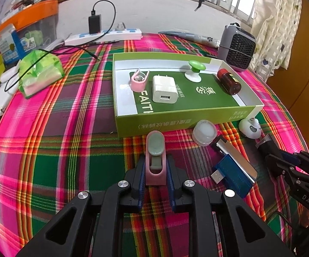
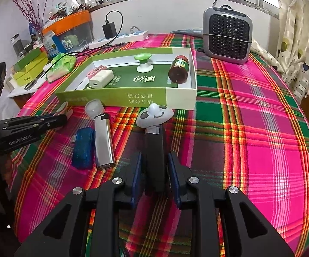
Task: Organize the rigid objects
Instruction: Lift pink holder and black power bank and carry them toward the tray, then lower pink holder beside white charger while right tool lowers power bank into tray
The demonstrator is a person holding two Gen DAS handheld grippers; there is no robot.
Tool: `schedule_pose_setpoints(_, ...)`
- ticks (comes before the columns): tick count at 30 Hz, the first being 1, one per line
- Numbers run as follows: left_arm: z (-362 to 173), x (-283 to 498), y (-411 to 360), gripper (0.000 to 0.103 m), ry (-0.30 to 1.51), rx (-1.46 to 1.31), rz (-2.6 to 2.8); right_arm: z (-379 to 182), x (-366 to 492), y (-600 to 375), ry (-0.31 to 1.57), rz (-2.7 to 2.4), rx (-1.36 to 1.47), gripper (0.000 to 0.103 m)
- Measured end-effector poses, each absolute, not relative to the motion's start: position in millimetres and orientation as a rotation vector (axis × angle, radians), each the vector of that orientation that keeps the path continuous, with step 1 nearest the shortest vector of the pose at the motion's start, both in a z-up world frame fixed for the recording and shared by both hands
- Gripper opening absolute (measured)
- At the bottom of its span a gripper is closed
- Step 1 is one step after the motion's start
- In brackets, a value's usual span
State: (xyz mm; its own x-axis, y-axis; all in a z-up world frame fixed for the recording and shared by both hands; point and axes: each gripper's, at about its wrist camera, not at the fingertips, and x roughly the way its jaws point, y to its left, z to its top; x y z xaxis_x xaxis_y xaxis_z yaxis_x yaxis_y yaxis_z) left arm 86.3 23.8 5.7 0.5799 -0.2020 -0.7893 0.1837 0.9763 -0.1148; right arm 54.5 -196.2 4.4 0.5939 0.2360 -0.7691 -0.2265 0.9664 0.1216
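My left gripper (image 1: 155, 167) is shut on a pink clip with a grey-green pad (image 1: 155, 156), just in front of the green box (image 1: 176, 122). My right gripper (image 2: 155, 167) is shut on a black stick-shaped object (image 2: 155, 150) that lies near a white panda toy (image 2: 154, 115). The box (image 2: 116, 98) holds a pink clip (image 1: 139, 81), a white USB charger (image 1: 164, 88), a green-topped knob (image 1: 194, 70) and a brown bottle (image 1: 229, 81). A white cap (image 1: 204, 132), a silver lighter (image 2: 104, 141) and a blue USB device (image 2: 83, 148) lie on the plaid cloth.
A grey fan heater (image 2: 227, 34) stands at the back right. A power strip with a black charger (image 1: 103, 35) lies at the back. A green tissue pack (image 1: 40, 72) and stacked boxes (image 2: 29, 68) sit at the left. The table's edge curves down on the right.
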Motion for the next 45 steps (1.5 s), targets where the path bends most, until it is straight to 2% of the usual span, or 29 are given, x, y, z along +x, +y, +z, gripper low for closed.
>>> schedule_pose_setpoints(29, 36, 72, 32, 0.017, 0.841, -0.021, -0.21, 34, 50, -195, 0.806, 0.284, 0.04, 0.026)
schedule_pose_setpoints(45, 54, 97, 32, 0.017, 0.808, -0.016, -0.214, 56, 86, -183, 0.781, 0.345, 0.039, 0.026)
